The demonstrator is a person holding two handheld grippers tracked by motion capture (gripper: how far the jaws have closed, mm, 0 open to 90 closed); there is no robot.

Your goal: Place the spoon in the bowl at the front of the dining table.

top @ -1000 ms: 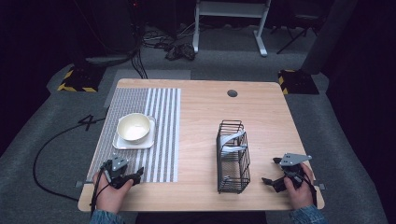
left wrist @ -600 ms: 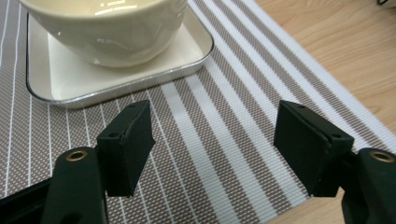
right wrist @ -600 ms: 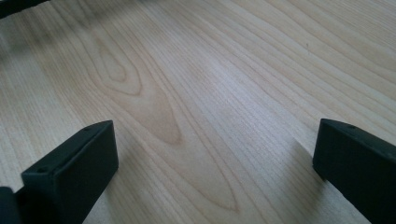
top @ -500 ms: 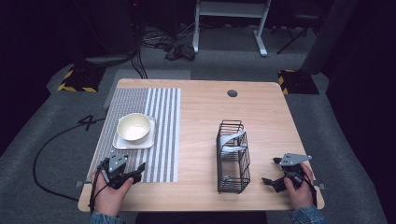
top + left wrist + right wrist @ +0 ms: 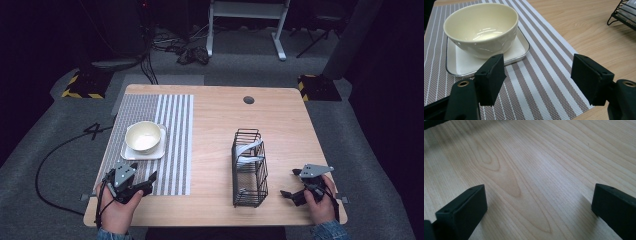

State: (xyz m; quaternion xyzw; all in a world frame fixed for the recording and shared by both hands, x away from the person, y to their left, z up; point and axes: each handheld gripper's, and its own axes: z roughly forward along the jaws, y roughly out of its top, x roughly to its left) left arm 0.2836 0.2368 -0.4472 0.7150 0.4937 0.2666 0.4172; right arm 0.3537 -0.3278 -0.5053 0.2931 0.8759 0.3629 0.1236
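The left gripper (image 5: 148,181) sits over the near edge of the striped placemat (image 5: 170,145), its jaws spread wide with nothing between them; in the left gripper view the two black pads (image 5: 491,78) frame bare mat. The left hand (image 5: 117,207) grips it from below, forearm coming in from the near table edge, jaws aimed up the mat toward the cream bowl (image 5: 143,136). That bowl stands upright on a white square plate (image 5: 131,153), and both lie on the placemat just beyond the left gripper, near but not touching it.

The right gripper (image 5: 290,192) rests near the table's near right corner, jaws likewise released and empty; the right gripper view shows its pads (image 5: 464,210) well apart over bare wood. The right hand (image 5: 320,202) holds it with the grey three-cornered plate on top, jaws pointing toward the black wire rack (image 5: 249,167), which stands to the right of the placemat, between the two grippers, with pale flat pieces inside.

The wooden table (image 5: 220,115) has a dark round cable hole (image 5: 248,100) beyond the rack. Around the table lies grey carpet, with a black cable looping left of the placemat, yellow-black striped blocks at the far corners and a white metal frame in the dark room behind.
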